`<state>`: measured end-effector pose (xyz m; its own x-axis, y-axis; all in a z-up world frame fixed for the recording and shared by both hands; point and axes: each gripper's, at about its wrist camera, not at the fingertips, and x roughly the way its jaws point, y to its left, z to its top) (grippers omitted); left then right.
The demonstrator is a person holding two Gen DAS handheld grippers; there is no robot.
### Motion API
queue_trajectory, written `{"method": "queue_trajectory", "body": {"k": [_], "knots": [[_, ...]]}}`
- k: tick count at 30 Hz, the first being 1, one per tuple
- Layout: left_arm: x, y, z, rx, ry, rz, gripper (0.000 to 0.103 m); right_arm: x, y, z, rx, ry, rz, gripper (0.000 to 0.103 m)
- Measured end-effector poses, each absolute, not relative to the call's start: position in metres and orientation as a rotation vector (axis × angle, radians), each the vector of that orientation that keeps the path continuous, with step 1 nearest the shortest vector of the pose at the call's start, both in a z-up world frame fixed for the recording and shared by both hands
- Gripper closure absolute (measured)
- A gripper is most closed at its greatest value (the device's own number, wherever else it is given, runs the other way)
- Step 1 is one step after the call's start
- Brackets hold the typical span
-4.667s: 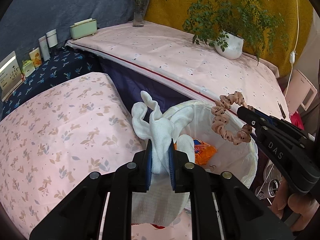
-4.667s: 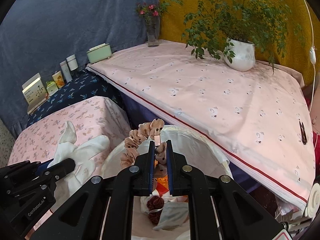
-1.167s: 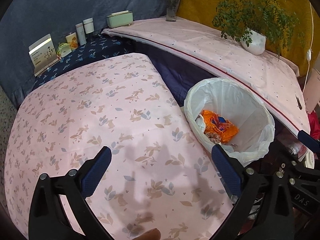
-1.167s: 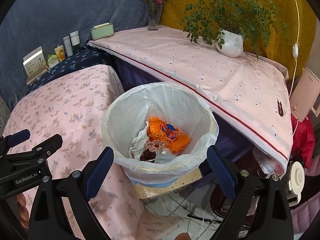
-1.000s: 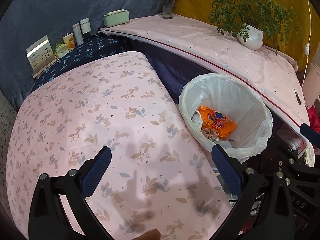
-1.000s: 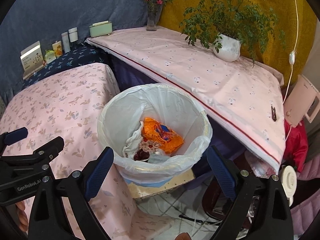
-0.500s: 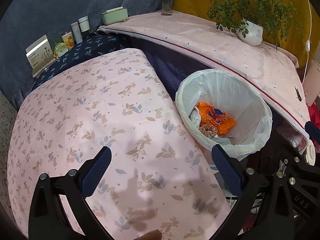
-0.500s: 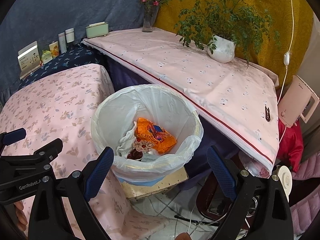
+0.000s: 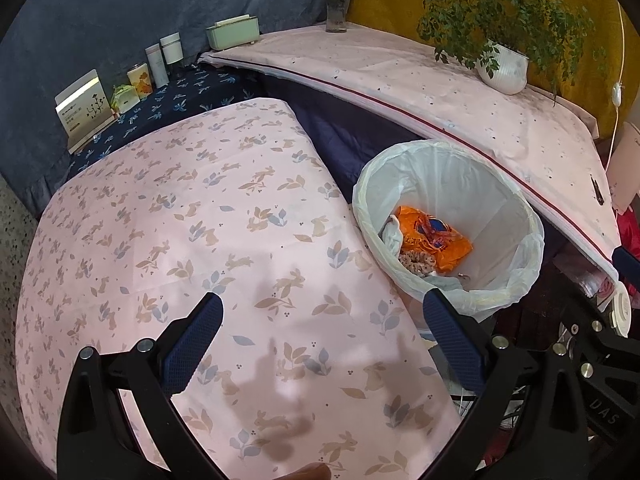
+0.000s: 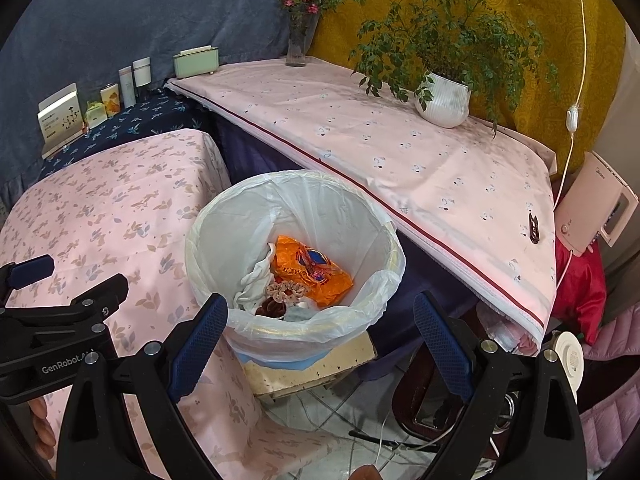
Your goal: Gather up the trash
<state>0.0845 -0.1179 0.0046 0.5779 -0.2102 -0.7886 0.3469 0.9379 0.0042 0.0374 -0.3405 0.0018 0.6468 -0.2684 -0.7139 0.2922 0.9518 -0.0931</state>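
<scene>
A trash bin (image 10: 376,216) lined with a white bag stands between two tables; it also shows in the left wrist view (image 9: 516,200). Inside lie an orange wrapper (image 10: 310,268), a white cloth (image 10: 256,276), a pink scrunchie (image 10: 286,291) and a dark scrunchie (image 10: 270,307). My left gripper (image 9: 320,344) is wide open and empty above the floral-cloth table (image 9: 168,216). My right gripper (image 10: 320,344) is wide open and empty, above and in front of the bin.
A long pink-cloth table (image 10: 400,144) holds a potted plant (image 10: 442,98), a flower vase (image 10: 298,46), a green box (image 10: 196,62) and a black clip (image 10: 533,227). Small bottles and boxes (image 9: 156,66) stand on a dark blue cloth. Cables lie on the tiled floor (image 10: 340,420).
Both grippers let go of the white cloth and the pink scrunchie, which now lie in the bin, opened wide and drew back. Over the last second both views keep pulling back slightly.
</scene>
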Motion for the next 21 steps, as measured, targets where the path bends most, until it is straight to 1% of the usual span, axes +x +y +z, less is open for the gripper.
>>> {"method": "queue_trajectory", "body": {"k": [7,21], "knots": [[0.0819,-0.1189,0.0074,0.181,0.878,-0.314,0.007,0.0376,-0.3393,0.0019,0.03,0.81,-0.318,0.013],[0.0821,-0.1158,0.0072,0.15,0.892,-0.311,0.007,0.0381,-0.3348,0.0008,0.021,0.812,-0.308,0.013]]}}
